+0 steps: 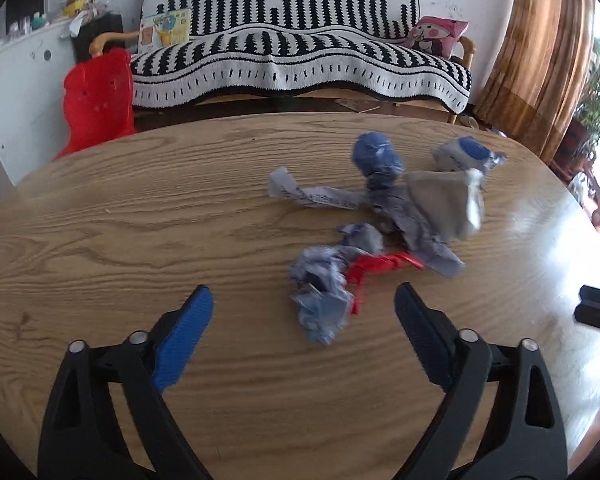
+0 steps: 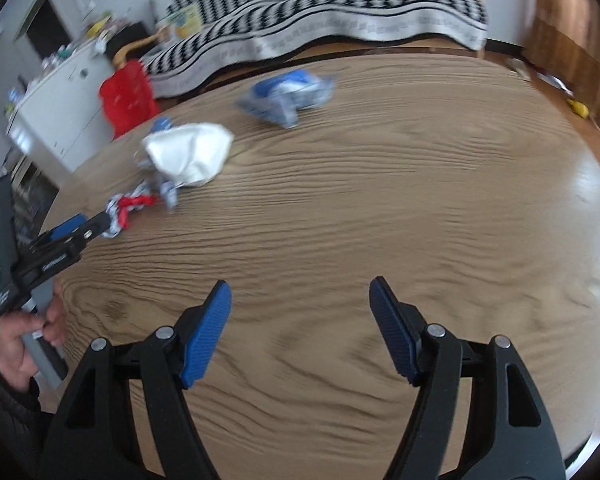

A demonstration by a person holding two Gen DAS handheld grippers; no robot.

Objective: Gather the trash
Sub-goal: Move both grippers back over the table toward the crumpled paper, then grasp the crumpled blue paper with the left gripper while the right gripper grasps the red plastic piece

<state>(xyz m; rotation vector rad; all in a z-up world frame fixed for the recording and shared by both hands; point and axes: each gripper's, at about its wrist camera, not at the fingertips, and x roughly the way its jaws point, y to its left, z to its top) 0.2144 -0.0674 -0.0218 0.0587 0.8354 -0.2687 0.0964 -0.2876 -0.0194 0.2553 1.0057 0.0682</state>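
A pile of trash lies on the round wooden table. The pile holds a crumpled blue-white paper, a red strip, a grey-white sheet, a blue wad, a blue-white wrapper and a printed slip. My left gripper is open, its tips on either side of the crumpled paper without touching it. My right gripper is open over bare wood. The right wrist view also shows the white sheet, the wrapper, the red strip and the left gripper in a hand.
A sofa with a black-and-white throw stands behind the table. A red plastic object and a white cabinet are at the far left. A brown curtain hangs at the right. The table's right side is bare and glossy.
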